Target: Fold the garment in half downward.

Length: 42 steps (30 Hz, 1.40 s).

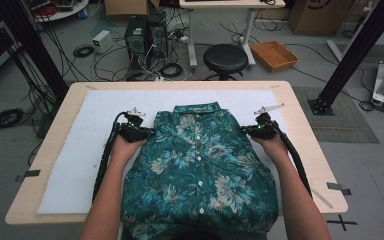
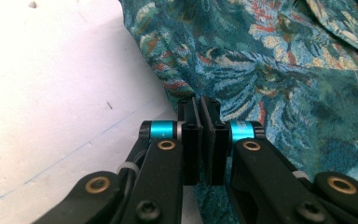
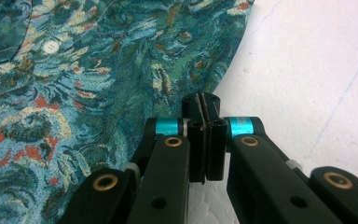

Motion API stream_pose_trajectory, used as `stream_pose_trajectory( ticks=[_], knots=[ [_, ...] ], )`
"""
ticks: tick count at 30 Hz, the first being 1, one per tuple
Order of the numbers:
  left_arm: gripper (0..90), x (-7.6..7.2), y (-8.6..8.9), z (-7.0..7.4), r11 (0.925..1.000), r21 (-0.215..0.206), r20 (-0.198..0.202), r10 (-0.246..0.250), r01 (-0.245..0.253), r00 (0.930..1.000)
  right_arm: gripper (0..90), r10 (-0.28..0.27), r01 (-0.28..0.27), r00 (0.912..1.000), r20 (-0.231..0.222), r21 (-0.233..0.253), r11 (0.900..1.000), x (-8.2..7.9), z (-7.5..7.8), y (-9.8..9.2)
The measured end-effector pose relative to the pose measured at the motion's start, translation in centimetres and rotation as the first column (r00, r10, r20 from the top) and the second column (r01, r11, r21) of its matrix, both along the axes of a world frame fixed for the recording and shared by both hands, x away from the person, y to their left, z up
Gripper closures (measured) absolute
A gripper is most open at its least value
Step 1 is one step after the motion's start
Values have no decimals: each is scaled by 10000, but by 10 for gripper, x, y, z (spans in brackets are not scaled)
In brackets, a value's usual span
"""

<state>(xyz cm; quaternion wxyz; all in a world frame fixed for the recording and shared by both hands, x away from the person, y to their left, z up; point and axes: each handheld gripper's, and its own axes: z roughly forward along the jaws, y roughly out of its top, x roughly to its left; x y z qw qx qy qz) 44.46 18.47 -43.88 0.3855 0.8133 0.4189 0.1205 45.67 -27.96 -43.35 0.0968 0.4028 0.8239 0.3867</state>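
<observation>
Teal floral button-up shirt (image 1: 200, 160) lies front-up on the white foam sheet (image 1: 70, 165) covering my light wooden table (image 1: 300, 100), collar away from me and hem hanging over the near edge. My left gripper (image 1: 147, 132) sits at the shirt's left shoulder edge; in the left gripper view its jaws stand nearly together with only a thin slit between them, at the cloth's border (image 2: 261, 84), and I cannot tell whether any fabric is caught. My right gripper (image 1: 246, 129) is at the right shoulder edge, jaws pressed together just beside the fabric edge (image 3: 98, 93), tips over the white foam (image 3: 307, 70). No readable label or writing shows on the shirt; thin blue pen lines cross the foam. Beyond the table stand a round black stool (image 1: 225, 57), an orange woven basket (image 1: 274, 54), dark computer towers (image 1: 146, 35) and tangled cables on the grey floor, with brown cardboard boxes (image 1: 320, 15) farther back.
</observation>
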Motion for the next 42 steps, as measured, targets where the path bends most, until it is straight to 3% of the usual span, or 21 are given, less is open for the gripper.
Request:
stream_pose_trajectory(
  ticks=[4,7,10,12,15,16,17,19,26,28,29,30,32,35,37,42],
  knots=[
    [873,2,-4,1,9999,19,173,99,-99,9998,900,-100,99,9998,181,87,9999,1,3,-2],
    [876,5,-11,2,9994,0,548,344,-345,9979,900,-294,291,9992,267,92,9995,5,4,-3],
    [877,14,-15,7,9990,309,321,301,-310,9990,900,-495,491,9980,405,97,9987,11,7,-4],
    [877,18,-16,12,9993,152,722,326,-338,9969,900,-564,564,9973,465,20,9984,15,10,-5],
    [877,26,-16,15,9991,198,459,354,-363,9983,900,-639,644,9964,563,-69,9979,22,16,-6],
    [877,32,-18,18,9983,428,574,378,-402,9976,900,-687,698,9953,686,-129,9975,26,19,-6],
    [877,39,-18,22,9986,348,541,373,-392,9978,900,-720,734,9947,733,-164,9972,29,22,-5],
    [876,46,-22,27,9973,597,676,380,-420,9970,900,-774,792,9937,809,-199,9967,34,25,-5],
    [876,62,-25,50,9967,633,1012,435,-500,9939,900,-1131,1176,9868,1161,-330,9925,56,42,0],
    [876,61,-24,60,9978,466,1279,418,-481,9909,900,-1116,1154,9859,1243,-241,9930,58,50,0],
    [876,59,-22,63,9992,116,1308,372,-390,9907,900,-1091,1127,9859,1272,-215,9934,57,54,1],
    [876,57,-21,64,9994,68,1234,319,-329,9918,900,-992,1027,9856,1366,-188,9945,55,58,2],
    [875,53,-24,64,9995,292,1035,45,-75,9946,900,-725,771,9871,1430,-267,9967,50,61,4],
    [875,45,-25,60,9999,95,1182,-143,133,9929,900,-504,562,9887,1410,-372,9977,43,59,5],
    [875,44,-25,59,9994,294,1079,-201,170,9940,900,-454,489,9893,1385,-223,9986,40,57,4],
    [874,41,-22,59,9997,20,1028,-252,251,9944,900,-475,499,9912,1235,-171,9986,36,53,1]
  ],
)
